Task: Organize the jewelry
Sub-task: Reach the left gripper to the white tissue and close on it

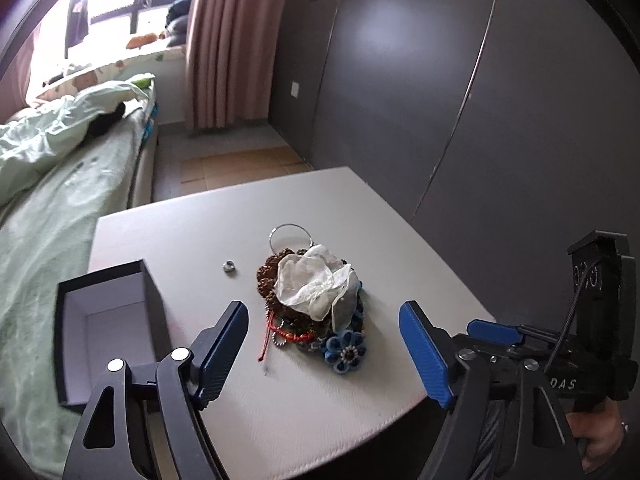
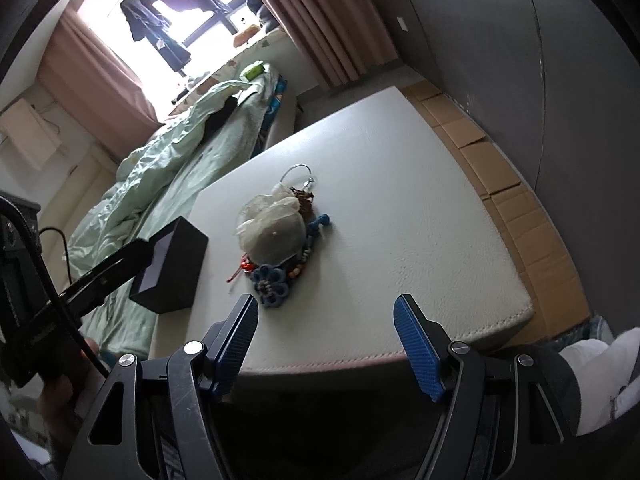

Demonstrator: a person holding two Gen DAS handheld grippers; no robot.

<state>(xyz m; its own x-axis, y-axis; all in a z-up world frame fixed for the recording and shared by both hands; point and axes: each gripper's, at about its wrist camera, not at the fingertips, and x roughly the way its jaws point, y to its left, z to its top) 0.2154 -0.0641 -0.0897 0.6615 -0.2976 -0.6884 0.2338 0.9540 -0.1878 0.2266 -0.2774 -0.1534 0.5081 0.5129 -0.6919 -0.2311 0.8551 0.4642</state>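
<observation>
While both tools, left tool (image 1: pixel 324 344) and right tool (image 2: pixel 326 340), stand wide and hold nothing, the jewelry pile (image 1: pixel 312 300) lies mid-frame on the tabletop (image 1: pixel 180 232) and the black box (image 1: pixel 108 320) at lower left looks unfilled; I judge sorting not begun.

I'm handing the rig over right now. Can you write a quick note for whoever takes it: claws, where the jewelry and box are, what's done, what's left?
Left claw: open, empty, above the near side of the table, facing the pile.
Right claw: open, empty, at the table's near edge.
Box: open, looks empty, at the table's left edge.
Jewelry pile: mid-table, a sheer white pouch on top, a blue flower piece at the near end, a silver bangle at the far end.
Small ring: lies apart, left of the pile.
Done: nothing sorted, as far as shows.
Left: move the pieces into the box.
</observation>
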